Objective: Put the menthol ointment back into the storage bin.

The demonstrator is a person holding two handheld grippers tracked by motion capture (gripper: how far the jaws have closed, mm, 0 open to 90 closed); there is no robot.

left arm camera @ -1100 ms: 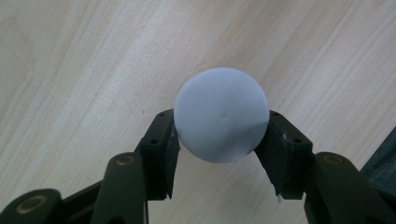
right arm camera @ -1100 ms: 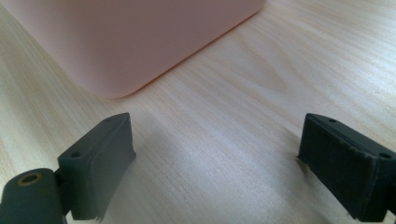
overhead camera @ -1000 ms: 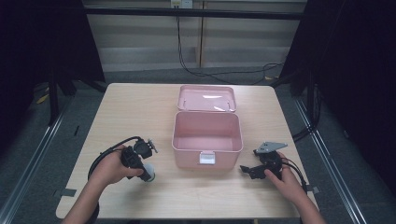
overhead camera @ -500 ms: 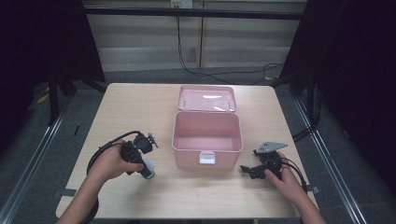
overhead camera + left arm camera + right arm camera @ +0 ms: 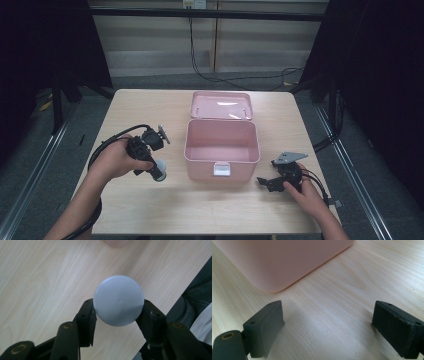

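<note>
An open pink box stands mid-table with its lid lying flat behind it. Left of the box, my left gripper is held above the table, shut on a pale grey-blue cylinder. In the left gripper view the cylinder's round end faces the camera, clamped between both black pads. My right gripper rests low on the table just right of the box's front corner, jaws wide open with nothing between them. The box's pink corner sits ahead of the right gripper.
The wooden table has bare room in front of the box and along both sides. Cables trail from each gripper toward the table's near edge. A person's clothing lies past the table edge in the left gripper view.
My left hand has lifted and turned the gripper with the cylinder, so the cylinder now points down toward the table's front. The right gripper has stayed put.
</note>
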